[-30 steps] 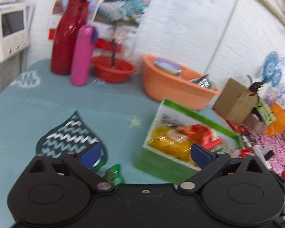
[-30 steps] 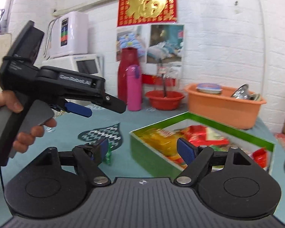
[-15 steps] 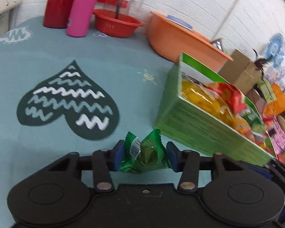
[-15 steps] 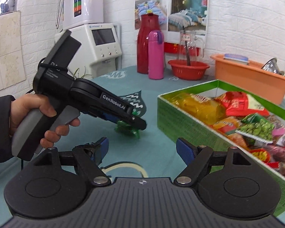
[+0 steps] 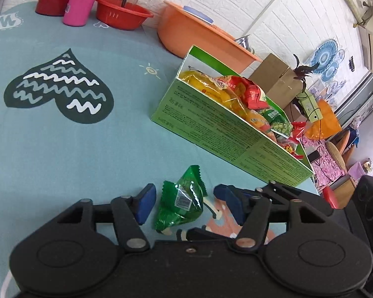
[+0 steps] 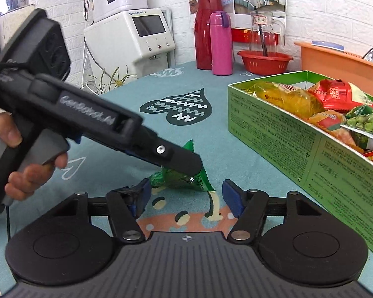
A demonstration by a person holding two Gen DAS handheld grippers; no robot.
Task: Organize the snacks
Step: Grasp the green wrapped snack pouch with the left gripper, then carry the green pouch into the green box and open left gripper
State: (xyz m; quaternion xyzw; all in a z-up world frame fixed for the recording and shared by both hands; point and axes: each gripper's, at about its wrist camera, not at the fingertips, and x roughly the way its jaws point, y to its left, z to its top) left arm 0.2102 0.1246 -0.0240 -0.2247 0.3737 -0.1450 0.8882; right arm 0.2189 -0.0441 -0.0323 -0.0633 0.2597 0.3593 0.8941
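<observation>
At the bottom of the left wrist view the left gripper is spreading its jaws wide, and the green snack packet is lying between its blue pads on the teal tablecloth, clear of both pads as far as the view shows. In the right wrist view the right gripper is standing wide open too, nothing between its pads, hovering low over the cloth at the bottom centre of the frame, with that same packet sitting just beyond its tips and partly hidden under the dark nose of the other tool. A hand is wrapping round the grey handle at the left edge of that frame. Moving further out, the green cardboard box is sitting to the right of the packet, apart from it, already crowded with yellow, red and green snack bags. A dark heart pattern is showing on the cloth at mid left. At the back, near the white brick wall, a pink bottle, a red flask, a red bowl and an orange tub are lining up across the top of the frame.
</observation>
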